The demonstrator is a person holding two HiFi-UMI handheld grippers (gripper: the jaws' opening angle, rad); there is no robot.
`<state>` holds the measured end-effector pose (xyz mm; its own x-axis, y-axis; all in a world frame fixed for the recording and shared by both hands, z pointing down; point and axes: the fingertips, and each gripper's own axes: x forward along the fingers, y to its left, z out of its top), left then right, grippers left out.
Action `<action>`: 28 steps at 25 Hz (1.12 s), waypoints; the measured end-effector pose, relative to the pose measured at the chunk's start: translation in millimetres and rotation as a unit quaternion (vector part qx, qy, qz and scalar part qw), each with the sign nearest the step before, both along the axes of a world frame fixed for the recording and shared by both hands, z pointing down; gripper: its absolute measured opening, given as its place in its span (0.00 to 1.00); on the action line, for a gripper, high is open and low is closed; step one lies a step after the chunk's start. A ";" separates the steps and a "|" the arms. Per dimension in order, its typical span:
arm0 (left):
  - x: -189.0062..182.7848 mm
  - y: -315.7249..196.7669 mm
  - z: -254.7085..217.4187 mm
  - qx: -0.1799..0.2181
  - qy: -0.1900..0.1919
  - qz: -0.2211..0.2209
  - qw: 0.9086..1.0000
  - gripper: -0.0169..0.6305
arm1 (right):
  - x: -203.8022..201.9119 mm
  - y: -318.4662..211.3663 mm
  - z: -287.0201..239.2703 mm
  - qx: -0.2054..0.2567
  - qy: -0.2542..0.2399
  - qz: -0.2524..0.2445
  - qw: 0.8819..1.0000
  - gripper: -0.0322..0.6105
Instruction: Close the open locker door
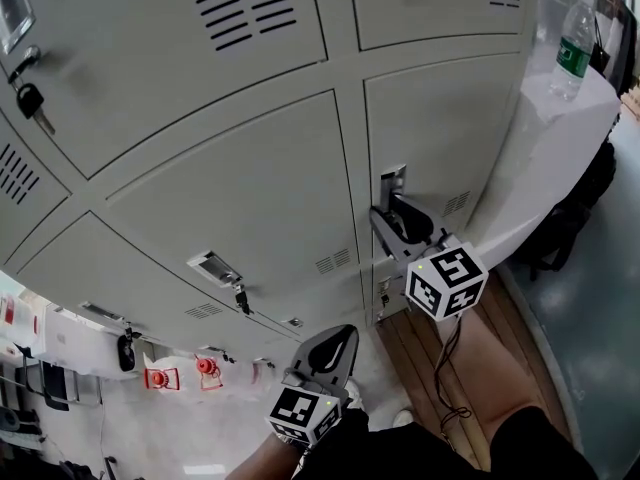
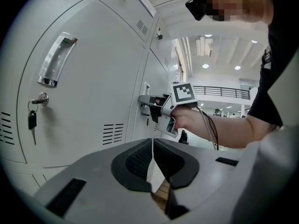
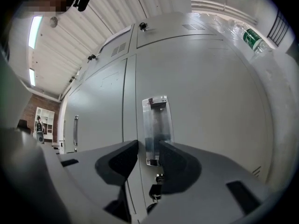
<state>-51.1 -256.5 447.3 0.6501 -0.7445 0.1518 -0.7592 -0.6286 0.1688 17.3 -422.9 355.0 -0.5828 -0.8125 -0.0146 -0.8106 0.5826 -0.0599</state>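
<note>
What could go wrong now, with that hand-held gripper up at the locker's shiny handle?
1. The right hand-held gripper has its jaws apart at the shiny chrome recessed handle of the grey metal locker door. They might slip on that smooth metal.
2. A black-headed key hangs just below the handle, so the jaws could knock or bend it.

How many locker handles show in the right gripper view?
2. The near handle is straight ahead, between the open jaws of the right hand-held gripper; the far handle is on a locker at far left. The gripper's body may hide more.
</note>
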 end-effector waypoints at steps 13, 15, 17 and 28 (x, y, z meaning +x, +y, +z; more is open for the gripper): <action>-0.4 5.3 0.5 -0.001 -0.003 -0.008 1.000 0.06 | -0.2 0.3 1.7 0.000 0.008 -0.017 1.000 0.39; -0.4 6.6 -0.1 0.001 -0.005 -0.010 1.000 0.06 | 0.2 1.2 1.6 -0.001 0.008 -0.019 1.000 0.40; -0.3 8.0 -1.5 0.001 -0.005 -0.012 1.000 0.06 | 1.0 3.5 1.5 -0.001 0.007 -0.021 1.000 0.40; 11.4 24.8 -15.1 0.017 -0.004 -0.021 1.000 0.06 | 24.6 39.3 6.8 -0.004 0.010 -0.015 1.000 0.37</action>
